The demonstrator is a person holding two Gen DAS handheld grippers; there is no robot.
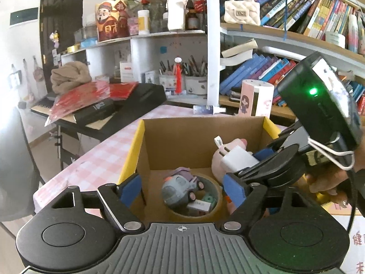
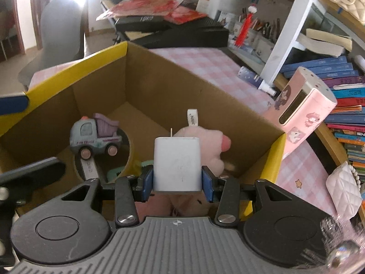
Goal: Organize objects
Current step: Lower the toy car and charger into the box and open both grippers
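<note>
We've got the white charger [image 2: 177, 163] pinched in the right gripper [image 2: 177, 179], hanging over the near right part of the cardboard box [image 2: 100, 84], just above the pink plush toy [image 2: 212, 146]; the left gripper [image 1: 182, 188] is spread wide with nothing in it, above the toy truck [image 1: 180, 188]; next we'd guess: lower, let go.
</note>
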